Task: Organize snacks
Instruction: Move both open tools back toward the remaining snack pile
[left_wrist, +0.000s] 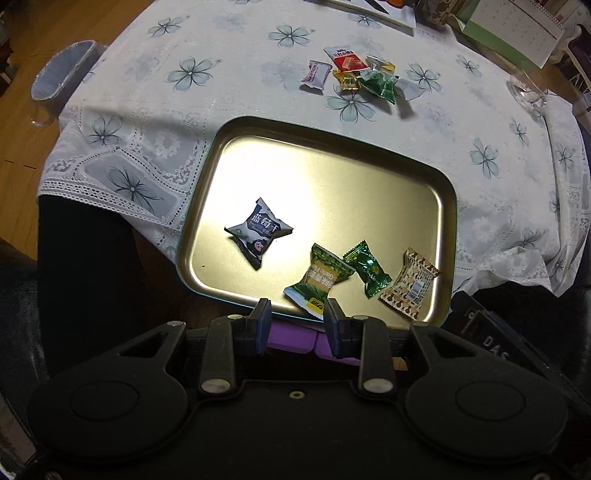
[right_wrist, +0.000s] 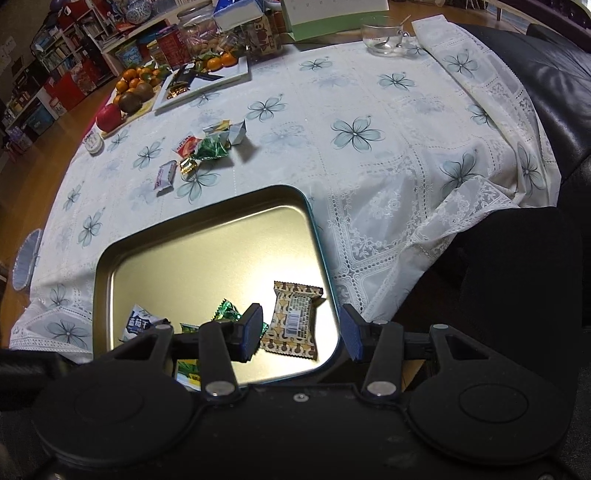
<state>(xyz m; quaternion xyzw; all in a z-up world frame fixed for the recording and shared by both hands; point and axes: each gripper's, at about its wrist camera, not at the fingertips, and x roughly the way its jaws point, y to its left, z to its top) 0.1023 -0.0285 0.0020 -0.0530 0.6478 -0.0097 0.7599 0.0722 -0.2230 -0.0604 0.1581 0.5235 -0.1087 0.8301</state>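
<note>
Looking through the left wrist view, the left tongs are seen parted with nothing between the pads, hanging over the near rim of the gold tray. Four wrapped snacks lie in the tray's near half: a blue-and-white packet at about 9 o'clock from the rest, a green-and-yellow packet, a dark green candy and a brown patterned packet toward 3 o'clock. A loose cluster of snacks remains on the worktop at 12 o'clock, well apart from the tray.

From the right wrist view, the right tongs are released, empty, with the brown patterned packet lying flat below them near the tray's right rim. The cluster is seen at 11 o'clock.

A drop-off is judged complete; the next move calls for a reach over the tray's far rim to the cluster. Open cloth lies all around it; a fruit plate and a glass cup stand further off.
</note>
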